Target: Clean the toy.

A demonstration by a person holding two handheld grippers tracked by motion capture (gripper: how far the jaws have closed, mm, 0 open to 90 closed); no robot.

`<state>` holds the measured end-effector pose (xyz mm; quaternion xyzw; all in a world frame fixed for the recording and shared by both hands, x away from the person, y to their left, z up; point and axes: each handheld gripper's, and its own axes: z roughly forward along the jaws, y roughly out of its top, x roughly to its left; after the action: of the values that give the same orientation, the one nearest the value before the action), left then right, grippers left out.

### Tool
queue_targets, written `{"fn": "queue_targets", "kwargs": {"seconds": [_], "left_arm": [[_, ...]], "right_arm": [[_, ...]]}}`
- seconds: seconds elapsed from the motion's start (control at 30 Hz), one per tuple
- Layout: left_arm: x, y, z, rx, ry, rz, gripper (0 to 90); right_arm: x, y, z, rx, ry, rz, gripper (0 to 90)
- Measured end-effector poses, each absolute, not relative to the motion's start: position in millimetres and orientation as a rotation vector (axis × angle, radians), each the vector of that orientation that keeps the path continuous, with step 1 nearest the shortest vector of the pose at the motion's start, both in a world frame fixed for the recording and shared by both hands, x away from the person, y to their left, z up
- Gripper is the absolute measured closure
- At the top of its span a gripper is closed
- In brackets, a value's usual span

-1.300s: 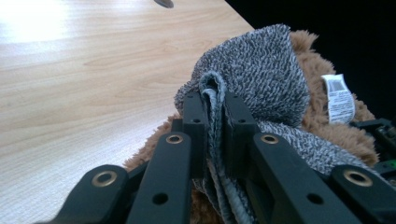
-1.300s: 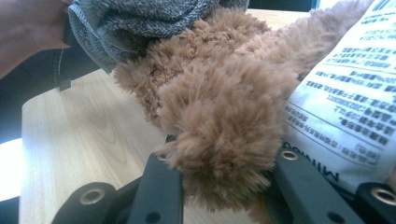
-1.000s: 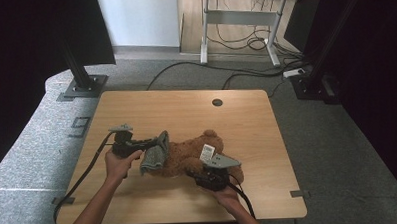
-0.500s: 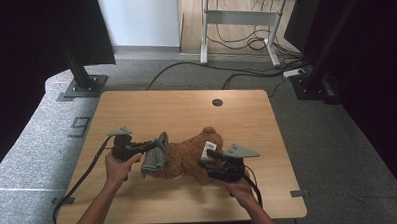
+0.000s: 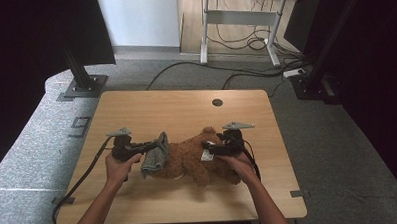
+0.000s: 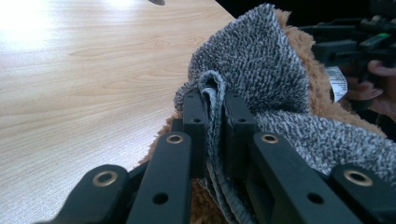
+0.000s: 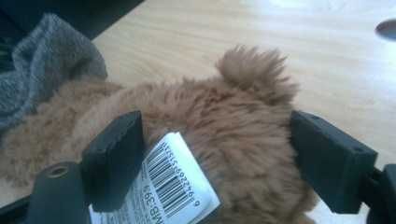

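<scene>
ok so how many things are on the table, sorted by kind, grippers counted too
Brown plush teddy bear: 1
Grey knitted garment, pinched in the left gripper: 1
White barcode tag on the bear: 1
Hand-held grippers, the left one and the right gripper, whose jaws have just been opening and stand apart around the bear: 2
Total: 5

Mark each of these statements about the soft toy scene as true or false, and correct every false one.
1. The left gripper is shut on the grey knitted cloth. True.
2. The right gripper is clamped shut on the brown plush teddy bear. False: its jaws stand open around the bear; they have just been opening.
3. A white barcode tag hangs from the bear. True.
4. The bear lies on a glass table. False: the table is light wood.
</scene>
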<state>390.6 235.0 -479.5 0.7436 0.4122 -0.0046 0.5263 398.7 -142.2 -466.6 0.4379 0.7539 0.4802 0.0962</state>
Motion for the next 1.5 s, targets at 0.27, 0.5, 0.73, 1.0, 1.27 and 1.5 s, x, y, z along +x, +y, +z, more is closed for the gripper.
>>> {"fn": "queue_targets", "kwargs": {"seconds": [0.27, 0.5, 0.73, 1.0, 1.27, 1.5], "left_arm": [[390, 235, -479, 1.775, 0.985, -0.02, 81.4], [391, 238, -479, 1.766, 0.995, -0.02, 81.2], [394, 243, -474, 1.734, 1.001, -0.016, 80.7], [399, 251, -461, 1.691, 1.009, 0.012, 80.0], [401, 248, -467, 1.709, 1.016, -0.007, 79.8], [399, 243, -460, 1.682, 0.958, -0.043, 82.0]], "right_arm": [[400, -143, -478, 1.337, 2.3, 1.362, 27.5], [396, -141, -486, 1.323, 2.312, 1.461, 60.1], [395, -138, -486, 1.315, 2.179, 1.538, 71.2], [399, -130, -474, 1.214, 2.004, 1.595, 73.9], [398, -136, -478, 1.09, 1.985, 1.629, 71.1], [385, -145, -488, 1.058, 2.064, 1.622, 71.5]]}}
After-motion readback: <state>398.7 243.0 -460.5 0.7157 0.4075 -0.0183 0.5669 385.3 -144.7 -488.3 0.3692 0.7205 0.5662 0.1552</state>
